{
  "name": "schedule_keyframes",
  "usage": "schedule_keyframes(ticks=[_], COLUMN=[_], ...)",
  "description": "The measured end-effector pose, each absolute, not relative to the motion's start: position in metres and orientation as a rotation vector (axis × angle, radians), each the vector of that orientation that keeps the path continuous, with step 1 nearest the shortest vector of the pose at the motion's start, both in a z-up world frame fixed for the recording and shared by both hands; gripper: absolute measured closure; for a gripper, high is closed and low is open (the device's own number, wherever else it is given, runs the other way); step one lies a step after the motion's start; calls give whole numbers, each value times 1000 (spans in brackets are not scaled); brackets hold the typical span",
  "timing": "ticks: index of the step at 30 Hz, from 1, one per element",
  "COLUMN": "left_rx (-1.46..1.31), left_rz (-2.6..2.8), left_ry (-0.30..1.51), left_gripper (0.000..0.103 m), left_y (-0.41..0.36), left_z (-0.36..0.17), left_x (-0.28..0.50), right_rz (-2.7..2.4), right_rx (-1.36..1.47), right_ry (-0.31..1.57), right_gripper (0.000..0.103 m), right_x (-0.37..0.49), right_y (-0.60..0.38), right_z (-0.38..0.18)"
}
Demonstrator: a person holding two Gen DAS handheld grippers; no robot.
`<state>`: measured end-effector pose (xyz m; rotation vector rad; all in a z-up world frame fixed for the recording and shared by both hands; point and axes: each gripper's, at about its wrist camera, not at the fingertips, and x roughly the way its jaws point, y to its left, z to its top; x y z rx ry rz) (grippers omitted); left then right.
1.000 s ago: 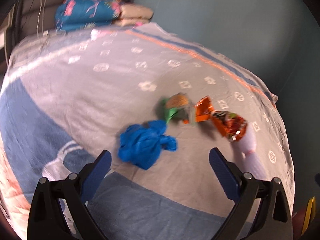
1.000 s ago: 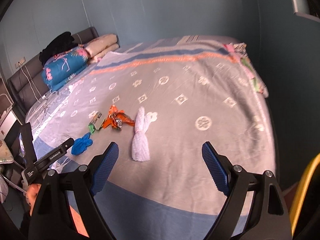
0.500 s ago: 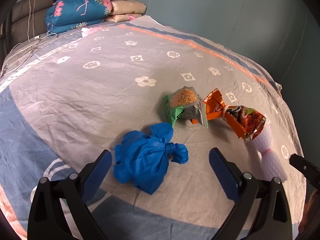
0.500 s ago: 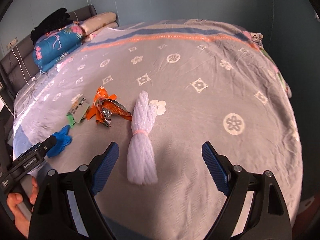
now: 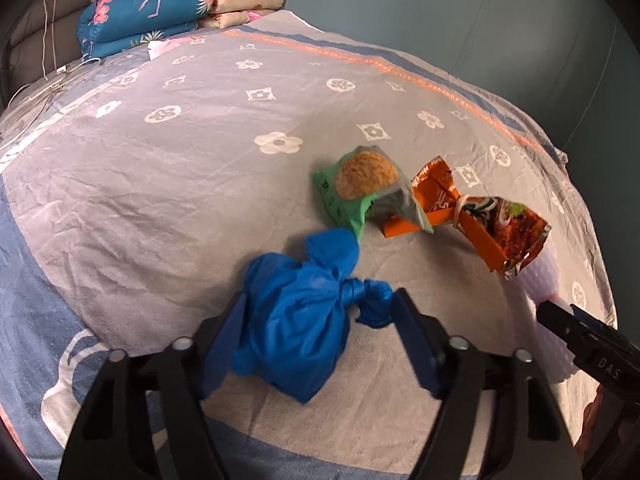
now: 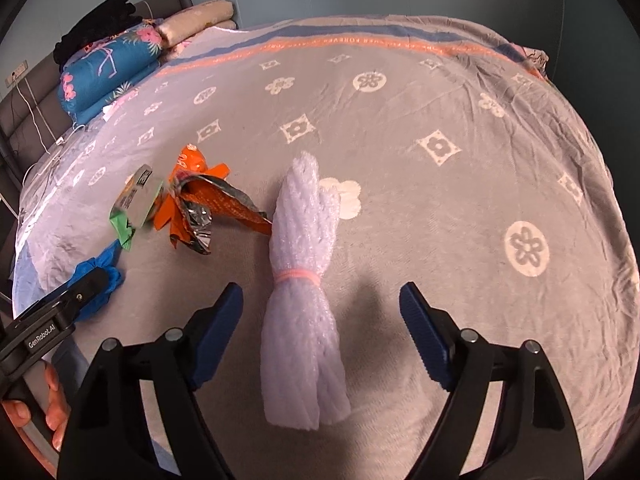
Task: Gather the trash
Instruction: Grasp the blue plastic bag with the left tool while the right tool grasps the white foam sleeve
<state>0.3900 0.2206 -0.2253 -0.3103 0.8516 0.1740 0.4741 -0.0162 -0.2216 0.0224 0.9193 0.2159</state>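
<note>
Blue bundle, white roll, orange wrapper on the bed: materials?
Blue bundle: thin plastic film by the look, matte with a slight sheen, crinkled and knotted like a bag.
White roll: looks like foam or bubble-type packing sheet, translucent, pebbled, cinched by a pink band.
Orange wrapper: metallised snack film, glossy print with silver inner face showing.

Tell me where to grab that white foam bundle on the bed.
Grip the white foam bundle just below its pink rubber band, the narrowest part. It lies lengthwise, pointing away, so come from above with the jaws straddling its sides.
</note>
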Motion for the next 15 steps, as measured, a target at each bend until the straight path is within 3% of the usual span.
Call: schedule_keyframes(ticks=[1,3,9,11,15], left_rx=[-301,-287,-314,-327,-355], left_rz=[175,166,161,157,151], left_ry=[854,866,857,853,822], left_gripper=[54,66,76,80,83], left_y=[218,214,217,218,223], left_z=[-226,-229,-227,-226,-218], left_x=[391,392,391,390,384], right_rz=[214,209,213,208,212], right_rx=[23,17,0,-15,-1], right_ry=[927,938,956,954,963], right_gripper=[31,40,59,70,75], right_x=[476,477,479,477,477], right_y=[-15,-13,-7,-4,-6], right_z=[-224,-227,-235,-236,-235])
